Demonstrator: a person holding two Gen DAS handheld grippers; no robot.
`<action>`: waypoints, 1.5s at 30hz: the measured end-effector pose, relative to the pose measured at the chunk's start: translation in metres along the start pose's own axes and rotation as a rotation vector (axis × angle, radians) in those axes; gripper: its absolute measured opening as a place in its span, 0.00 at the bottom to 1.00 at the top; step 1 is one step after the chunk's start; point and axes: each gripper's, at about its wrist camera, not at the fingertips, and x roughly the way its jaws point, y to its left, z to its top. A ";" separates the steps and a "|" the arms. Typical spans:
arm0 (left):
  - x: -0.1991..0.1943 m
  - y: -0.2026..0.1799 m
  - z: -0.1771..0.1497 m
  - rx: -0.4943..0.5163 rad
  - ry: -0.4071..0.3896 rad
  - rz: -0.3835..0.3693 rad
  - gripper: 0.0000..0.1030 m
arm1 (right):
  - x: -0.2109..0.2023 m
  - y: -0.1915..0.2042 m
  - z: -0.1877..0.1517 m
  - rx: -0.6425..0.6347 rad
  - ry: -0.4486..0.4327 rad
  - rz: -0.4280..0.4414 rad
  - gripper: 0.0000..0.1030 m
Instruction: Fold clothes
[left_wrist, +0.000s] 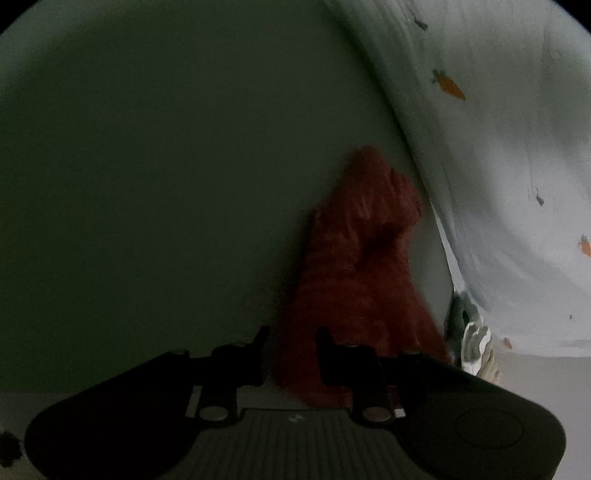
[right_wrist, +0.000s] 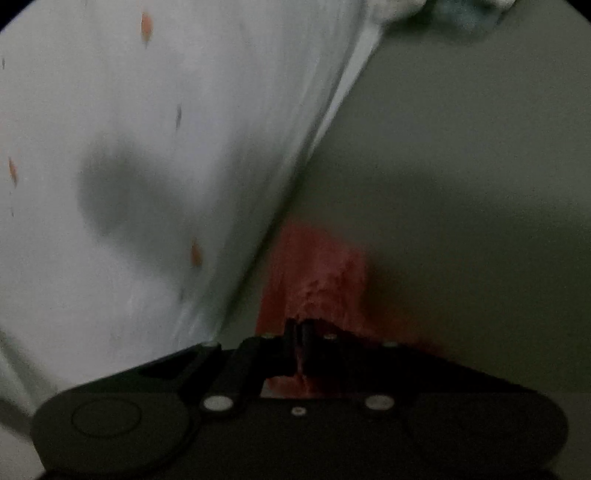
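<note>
A red knitted garment (left_wrist: 358, 258) lies bunched on a dim grey-green surface (left_wrist: 166, 166). In the left wrist view it stretches away from my left gripper (left_wrist: 291, 341); the jaws stand a little apart with red cloth between and behind them, and I cannot tell whether they pinch it. In the right wrist view my right gripper (right_wrist: 298, 328) is shut on the red garment (right_wrist: 317, 273), with a fold of cloth squeezed between the closed fingers. Both views are dark and blurred.
A white sheet with small orange carrot prints (left_wrist: 498, 147) covers the right of the left view and the left of the right view (right_wrist: 147, 147). A small pile of white and teal cloth (left_wrist: 472, 339) lies by its edge, also at the top of the right view (right_wrist: 461, 14).
</note>
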 end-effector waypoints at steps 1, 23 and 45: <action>0.002 -0.002 -0.007 0.012 0.004 0.007 0.30 | -0.014 -0.011 0.011 0.022 -0.051 -0.025 0.02; 0.122 -0.069 -0.064 0.153 0.223 0.018 0.61 | -0.059 -0.081 0.067 -0.082 -0.056 -0.419 0.38; 0.127 -0.102 0.002 -0.045 0.079 -0.246 0.04 | -0.013 -0.037 0.107 -0.030 0.024 -0.138 0.06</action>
